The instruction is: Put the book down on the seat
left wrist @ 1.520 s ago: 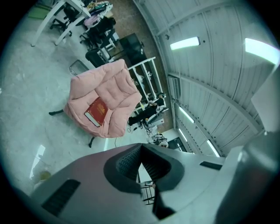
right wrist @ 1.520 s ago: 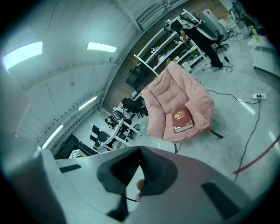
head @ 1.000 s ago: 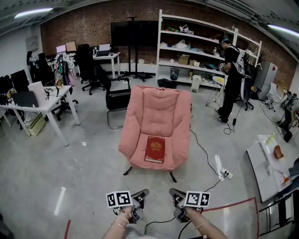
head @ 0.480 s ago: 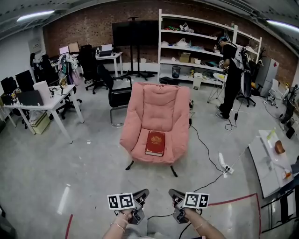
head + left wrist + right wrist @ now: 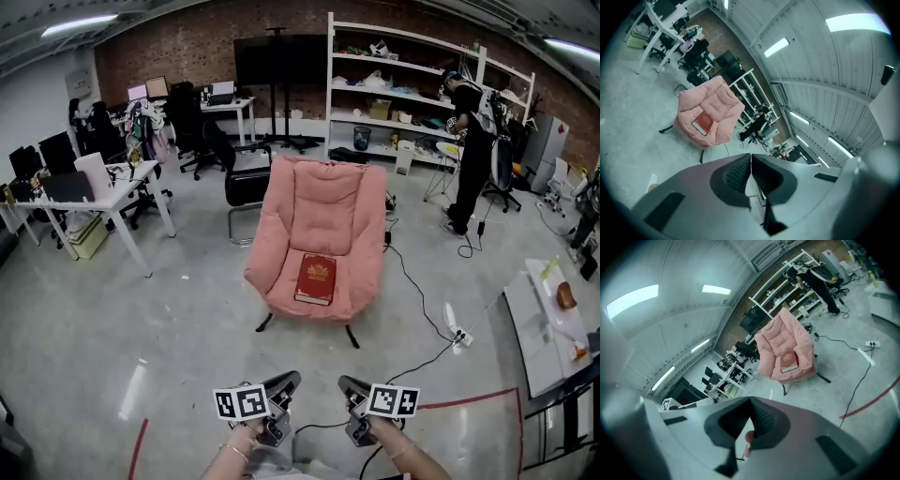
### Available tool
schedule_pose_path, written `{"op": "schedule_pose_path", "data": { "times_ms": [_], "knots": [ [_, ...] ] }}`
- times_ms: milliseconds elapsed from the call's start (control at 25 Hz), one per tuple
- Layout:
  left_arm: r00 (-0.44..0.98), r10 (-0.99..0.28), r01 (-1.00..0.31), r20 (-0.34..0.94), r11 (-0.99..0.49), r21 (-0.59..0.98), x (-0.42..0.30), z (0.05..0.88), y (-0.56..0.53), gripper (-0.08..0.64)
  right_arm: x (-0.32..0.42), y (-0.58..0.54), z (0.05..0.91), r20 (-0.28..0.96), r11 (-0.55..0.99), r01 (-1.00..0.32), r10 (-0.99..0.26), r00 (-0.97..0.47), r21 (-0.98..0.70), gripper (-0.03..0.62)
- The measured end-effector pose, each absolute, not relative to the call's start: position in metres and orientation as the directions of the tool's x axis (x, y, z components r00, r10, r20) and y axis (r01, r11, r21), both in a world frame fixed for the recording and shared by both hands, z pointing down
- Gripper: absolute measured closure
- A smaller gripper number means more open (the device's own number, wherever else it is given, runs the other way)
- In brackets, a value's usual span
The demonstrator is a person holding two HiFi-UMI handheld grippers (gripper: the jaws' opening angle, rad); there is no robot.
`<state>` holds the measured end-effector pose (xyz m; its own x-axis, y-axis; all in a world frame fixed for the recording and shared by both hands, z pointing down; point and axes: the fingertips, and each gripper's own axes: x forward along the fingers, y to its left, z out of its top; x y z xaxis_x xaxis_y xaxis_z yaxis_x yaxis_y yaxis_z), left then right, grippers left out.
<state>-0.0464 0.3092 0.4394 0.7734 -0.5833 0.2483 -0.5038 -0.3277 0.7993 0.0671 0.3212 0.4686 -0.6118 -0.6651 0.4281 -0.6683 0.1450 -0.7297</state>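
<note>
Whereas the book (image 5: pixel 316 278) lies flat on the seat (image 5: pixel 358 281) of the pink armchair (image 5: pixel 323 202), long axis front-to-back, it sits well ahead. Left tongs (image 5: pixel 288 380), right tongs (image 5: pixel 345 383): closed, empty, about equally far.

At twelve o'clock I see the armchair (image 5: pixel 328 211) in matt pink cloth; the book (image 5: pixel 316 278) has a smooth red cover, faintly glossy. The floor (image 5: pixel 141 309) looks like polished grey concrete; the far wall (image 5: pixel 178 56) is rough brick.

book (image 5: pixel 316 278) on armchair seat (image 5: pixel 323 300), shelves (image 5: pixel 412 84) behind
</note>
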Motion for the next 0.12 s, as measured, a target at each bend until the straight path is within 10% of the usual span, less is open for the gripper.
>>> {"op": "schedule_pose_path", "data": {
  "times_ms": [120],
  "knots": [
    [0.749, -0.618, -0.513, 0.238, -0.314, 0.799, -0.0525, 0.4394, 0.2974, 0.561, 0.0669, 0.3155, 0.4734, 0.429, 0.142, -0.661, -0.657, -0.620, -0.737, 0.577]
  ]
}}
